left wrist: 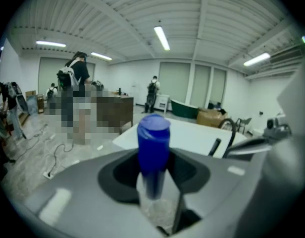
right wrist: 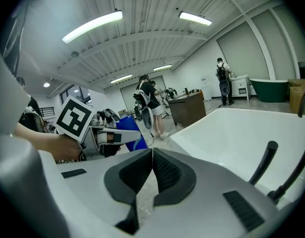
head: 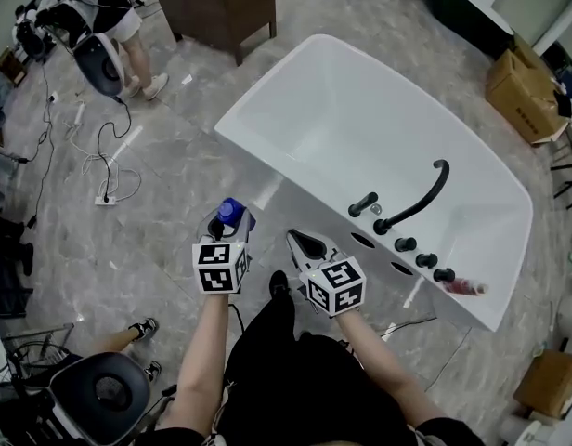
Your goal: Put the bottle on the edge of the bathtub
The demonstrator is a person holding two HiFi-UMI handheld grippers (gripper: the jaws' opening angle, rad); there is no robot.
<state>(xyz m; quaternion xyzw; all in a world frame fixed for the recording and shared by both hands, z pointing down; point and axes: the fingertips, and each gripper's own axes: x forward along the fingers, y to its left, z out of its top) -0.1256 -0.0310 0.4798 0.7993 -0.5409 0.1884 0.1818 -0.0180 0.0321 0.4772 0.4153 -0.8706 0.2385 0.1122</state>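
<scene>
Bottle gripped in the left claw, near a white bathtub.

Head camera view: a person holds a claw in each hand above a grey marbled floor. The left claw is closed on a clear plastic bottle with a tall blue cap. In the left gripper view, the bottle stands upright between the dark pads, with its cap rising above them. The right claw sits just beside the left one. In the right gripper view, the right claw has its jaws pressed together with nothing between them. A white freestanding bathtub lies ahead of both claws. The bottle is over the floor, near the tub's closest rim but not touching it. A black curved faucet stands on that rim, further right.
</scene>
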